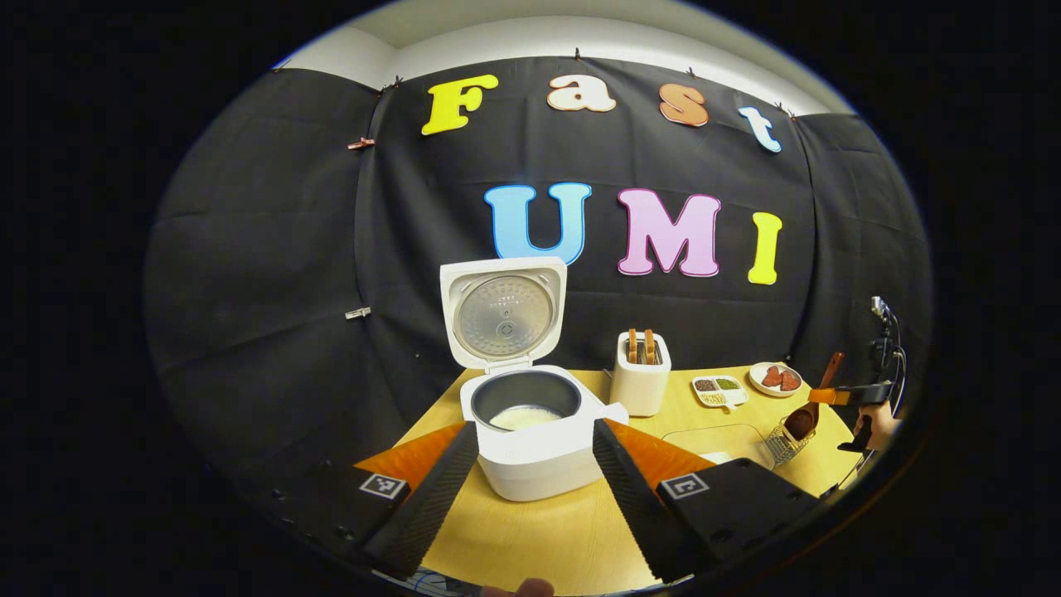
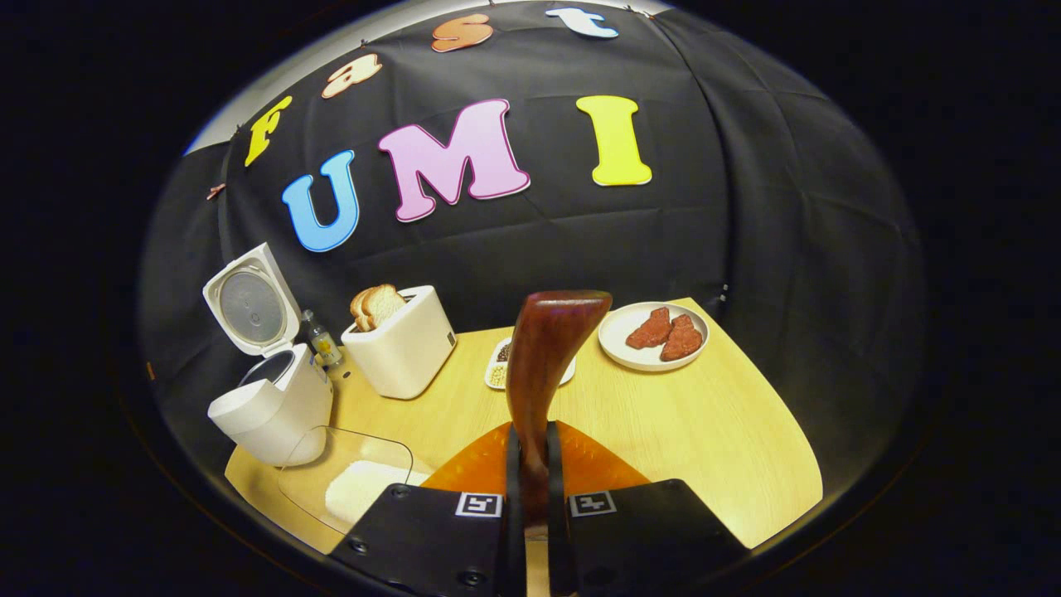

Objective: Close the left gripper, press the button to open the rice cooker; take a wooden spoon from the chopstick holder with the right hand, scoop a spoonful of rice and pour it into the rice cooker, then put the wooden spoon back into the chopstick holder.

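Rice cooker (image 1: 530, 414) was open, rice inside. My right gripper (image 2: 530, 464) clenched the wooden spoon (image 2: 543, 365) over the chopstick holder (image 1: 783, 444); left gripper (image 1: 535, 489) released. I judged lowering and releasing came next.

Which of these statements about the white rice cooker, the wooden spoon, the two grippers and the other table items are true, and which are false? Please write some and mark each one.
1. The lid of the white rice cooker stands open. True.
2. The right gripper is shut on the handle of the brown wooden spoon. True.
3. The left gripper is shut on the cooker's button. False: its fingers stand apart, in front of the cooker.
4. The white toaster is empty. False: slices of bread stick out of its top.
5. The round white plate bears two reddish pieces of meat. True.
6. The cooker's inner pot is empty. False: some white rice lies in it.
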